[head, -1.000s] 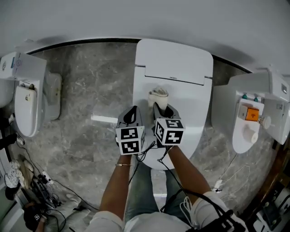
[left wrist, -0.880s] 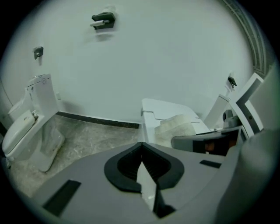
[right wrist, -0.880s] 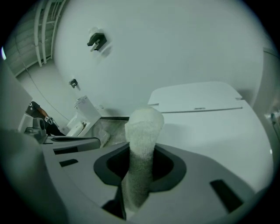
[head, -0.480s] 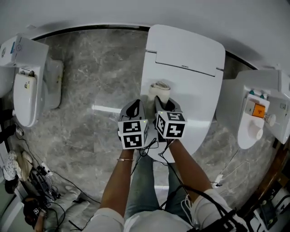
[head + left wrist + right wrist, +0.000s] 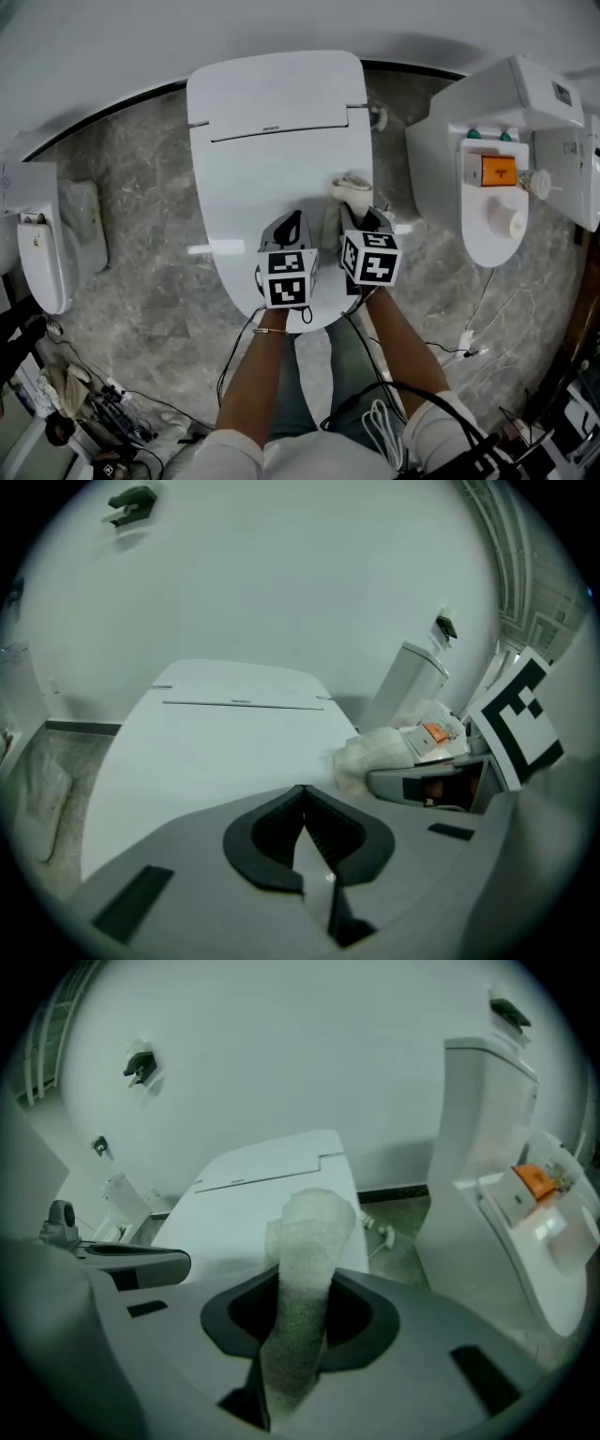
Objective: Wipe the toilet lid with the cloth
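The white toilet lid [image 5: 267, 159] is down and fills the middle of the head view. My right gripper [image 5: 361, 217] is shut on a white cloth [image 5: 352, 187], which sits at the lid's right edge. In the right gripper view the cloth [image 5: 305, 1241] sticks out between the jaws, over the lid [image 5: 244, 1213]. My left gripper [image 5: 289, 223] hovers over the lid's front half, just left of the right one. Its jaws are shut with nothing in them [image 5: 302, 791]. The cloth [image 5: 375, 754] shows to the right of the lid [image 5: 206, 752] in the left gripper view.
A second white toilet [image 5: 487, 216] with an orange part [image 5: 498, 170] stands close on the right. A third fixture [image 5: 37, 248] stands on the left. Cables [image 5: 487, 328] and clutter [image 5: 84, 403] lie on the grey marble floor [image 5: 141, 253]. A white wall runs behind.
Both grippers have moved rightwards across the lid, and the cloth went from its left part to its right edge. The head view has swung, so the toilet now sits further left.
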The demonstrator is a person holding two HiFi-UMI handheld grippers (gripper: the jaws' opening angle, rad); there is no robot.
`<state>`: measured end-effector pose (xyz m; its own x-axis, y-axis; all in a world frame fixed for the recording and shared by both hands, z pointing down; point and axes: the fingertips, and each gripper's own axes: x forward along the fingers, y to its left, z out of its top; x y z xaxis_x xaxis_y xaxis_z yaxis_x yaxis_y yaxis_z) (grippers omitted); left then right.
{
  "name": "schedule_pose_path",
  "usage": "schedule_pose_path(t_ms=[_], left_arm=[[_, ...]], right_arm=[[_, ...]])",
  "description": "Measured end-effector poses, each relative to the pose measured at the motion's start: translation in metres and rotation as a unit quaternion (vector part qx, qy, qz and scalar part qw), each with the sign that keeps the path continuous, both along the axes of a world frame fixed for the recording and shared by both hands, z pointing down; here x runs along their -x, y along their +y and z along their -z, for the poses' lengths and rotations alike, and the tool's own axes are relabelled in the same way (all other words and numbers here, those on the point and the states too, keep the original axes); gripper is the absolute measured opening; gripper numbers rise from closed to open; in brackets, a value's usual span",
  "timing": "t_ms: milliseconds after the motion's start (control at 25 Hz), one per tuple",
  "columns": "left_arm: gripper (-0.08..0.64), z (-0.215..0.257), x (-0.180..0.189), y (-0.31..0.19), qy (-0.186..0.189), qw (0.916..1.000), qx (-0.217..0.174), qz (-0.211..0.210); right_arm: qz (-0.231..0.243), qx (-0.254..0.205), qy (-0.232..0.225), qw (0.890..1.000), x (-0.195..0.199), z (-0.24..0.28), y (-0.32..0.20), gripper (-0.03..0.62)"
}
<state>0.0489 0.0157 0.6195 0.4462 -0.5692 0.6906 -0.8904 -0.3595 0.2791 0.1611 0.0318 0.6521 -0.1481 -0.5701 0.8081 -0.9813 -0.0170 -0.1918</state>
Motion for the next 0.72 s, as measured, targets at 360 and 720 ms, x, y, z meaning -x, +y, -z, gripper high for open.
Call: schedule_pose_path(t_ms=[360, 720], left_arm=[[0.015, 0.003, -0.038, 0.019, 0.005, 1.0000, 0.000, -0.007], [0.015, 0.014, 0.121, 0.033, -0.031, 0.9950, -0.005, 0.095]], right_arm=[[-0.002, -0.016, -0.004, 1.000, -0.032, 0.012, 0.011, 0.101], [0.095, -0.016, -0.070, 0.993, 0.135, 0.021, 0.019, 0.101]])
